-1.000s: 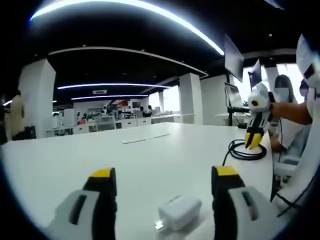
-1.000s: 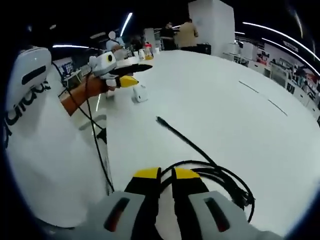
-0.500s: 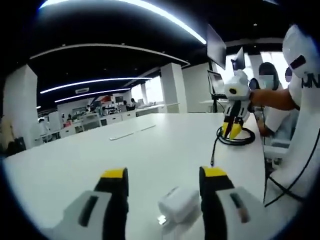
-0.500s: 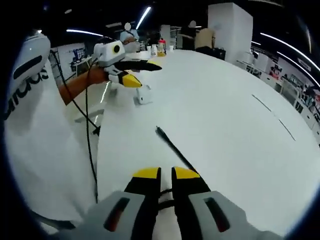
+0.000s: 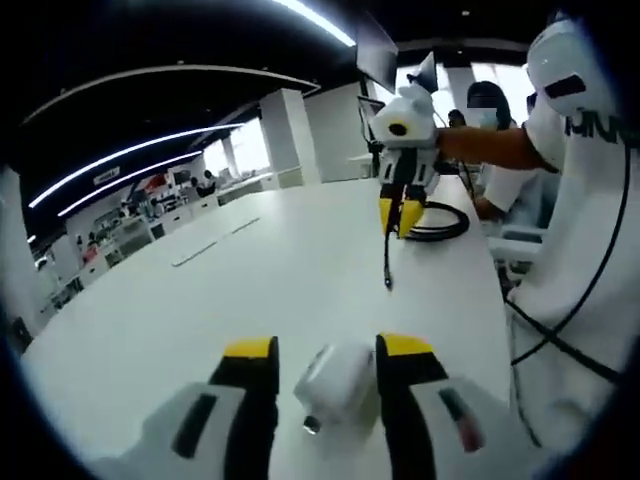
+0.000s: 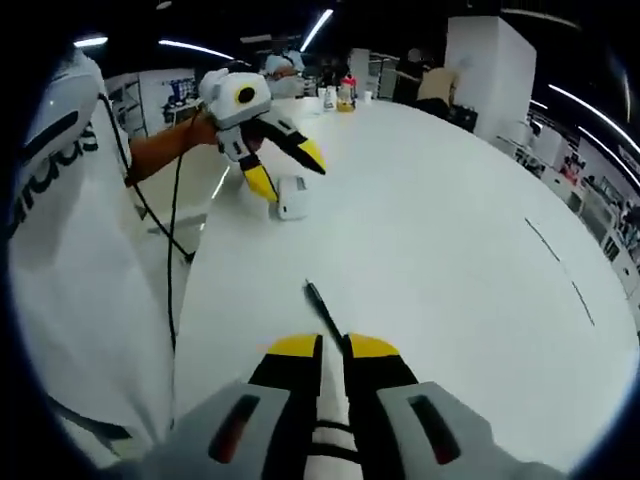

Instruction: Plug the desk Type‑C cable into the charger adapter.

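Observation:
The white charger adapter (image 5: 335, 375) lies on the white table between the jaws of my left gripper (image 5: 328, 347), which stand open close on either side of it. In the right gripper view the left gripper (image 6: 287, 170) straddles the adapter (image 6: 291, 196) with its jaws spread. My right gripper (image 6: 334, 347) is shut on the black Type-C cable (image 6: 325, 315), whose plug end (image 6: 308, 287) sticks out ahead of the jaws. From the left gripper view, the right gripper (image 5: 402, 215) holds the cable (image 5: 388, 255) with the plug pointing toward the adapter.
The cable's coil (image 5: 440, 225) lies near the table edge behind the right gripper. The person's white shirt (image 6: 70, 260) runs along the table's near side. Bottles (image 6: 340, 95) stand at the far end of the table (image 6: 450, 250). Monitors (image 5: 375, 55) stand at the back.
The left jaws have narrowed around the adapter. The right gripper has come closer along the cable toward the plug end, and the two grippers are nearer each other.

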`<move>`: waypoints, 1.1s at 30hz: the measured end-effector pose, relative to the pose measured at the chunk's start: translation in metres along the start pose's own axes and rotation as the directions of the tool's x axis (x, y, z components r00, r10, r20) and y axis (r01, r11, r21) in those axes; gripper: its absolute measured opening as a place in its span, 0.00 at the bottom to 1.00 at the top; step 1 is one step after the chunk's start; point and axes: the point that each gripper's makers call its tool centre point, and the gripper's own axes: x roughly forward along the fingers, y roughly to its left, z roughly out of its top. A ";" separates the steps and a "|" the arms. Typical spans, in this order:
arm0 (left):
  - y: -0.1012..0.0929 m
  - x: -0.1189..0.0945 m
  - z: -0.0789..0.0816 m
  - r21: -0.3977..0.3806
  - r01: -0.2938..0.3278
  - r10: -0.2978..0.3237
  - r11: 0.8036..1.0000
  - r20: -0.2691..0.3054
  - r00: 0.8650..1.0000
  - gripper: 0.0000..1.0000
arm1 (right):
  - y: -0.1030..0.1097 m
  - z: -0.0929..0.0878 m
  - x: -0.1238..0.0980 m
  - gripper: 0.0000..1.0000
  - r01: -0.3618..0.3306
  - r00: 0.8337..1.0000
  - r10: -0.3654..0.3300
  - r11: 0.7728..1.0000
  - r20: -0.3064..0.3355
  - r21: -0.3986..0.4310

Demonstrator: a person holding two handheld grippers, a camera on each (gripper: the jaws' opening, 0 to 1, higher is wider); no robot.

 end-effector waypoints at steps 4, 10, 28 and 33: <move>-0.002 -0.001 -0.003 0.016 0.031 -0.030 0.999 -0.034 0.999 0.37 | 0.004 0.003 0.010 0.08 -0.021 1.000 0.020 0.999 -0.022 -0.043; -0.005 0.000 -0.008 0.028 0.076 -0.074 0.997 -0.077 0.994 0.35 | 0.006 0.007 0.020 0.08 -0.045 0.998 0.042 0.996 -0.038 -0.077; -0.009 0.003 -0.019 0.035 0.169 -0.160 0.985 -0.178 0.971 0.32 | 0.011 0.009 0.035 0.07 -0.112 0.989 0.091 0.976 -0.116 -0.185; -0.009 0.005 -0.021 0.033 0.190 -0.180 0.981 -0.196 0.964 0.31 | 0.011 0.008 0.038 0.07 -0.128 0.986 0.102 0.971 -0.135 -0.202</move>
